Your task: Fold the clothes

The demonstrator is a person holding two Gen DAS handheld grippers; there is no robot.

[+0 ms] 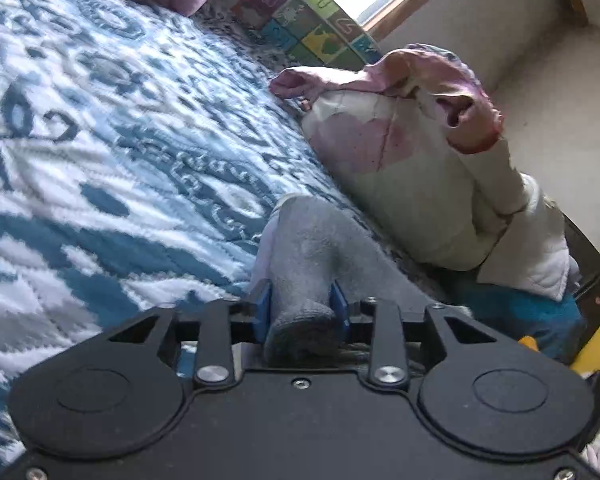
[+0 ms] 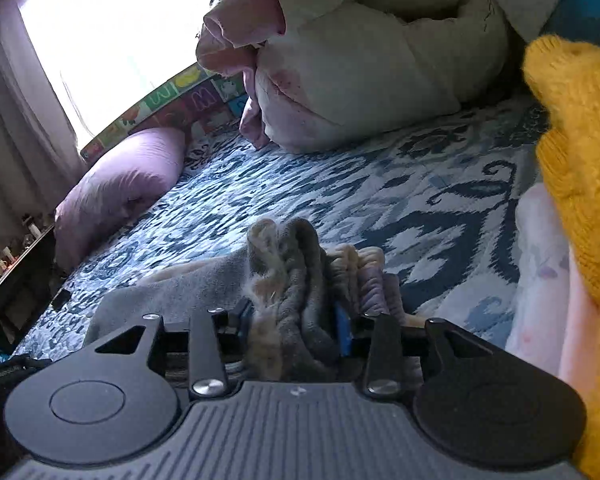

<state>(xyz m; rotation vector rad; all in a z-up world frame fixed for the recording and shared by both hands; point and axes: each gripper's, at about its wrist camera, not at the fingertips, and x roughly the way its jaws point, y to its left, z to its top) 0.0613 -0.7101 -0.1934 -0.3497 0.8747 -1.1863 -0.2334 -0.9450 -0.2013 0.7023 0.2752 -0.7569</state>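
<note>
Nearest each lens, both tongs pinch one grey garment (image 2: pixel 204 280): the left tongs (image 1: pixel 300 308) close their blue pads on a bunched fold of soft grey knit, and the right tongs (image 2: pixel 296 320) clamp a thick gather of grey fleece with a fuzzy pale lining and ribbed cream and lilac bands beside it. The garment lies low over the near part of the bed, spreading onto the quilt (image 2: pixel 380 184) from the right tongs. It is judged light, limp and thick; it will sag between grips and should not slip, so hold is best taken at a hem or seam edge, not a wad. The quilt is stitched cotton in a blue and white ornamental pattern. At the bed's right edge in the right view stands a pile with a mustard knit (image 2: pixel 576 152) and pale pink cloth. Farther on, a rolled cream comforter (image 2: pixel 380 80) with pink stains and a lilac pillow (image 2: pixel 120 184) lie toward the far edge, below a bright window (image 2: pixel 120 32).
</note>
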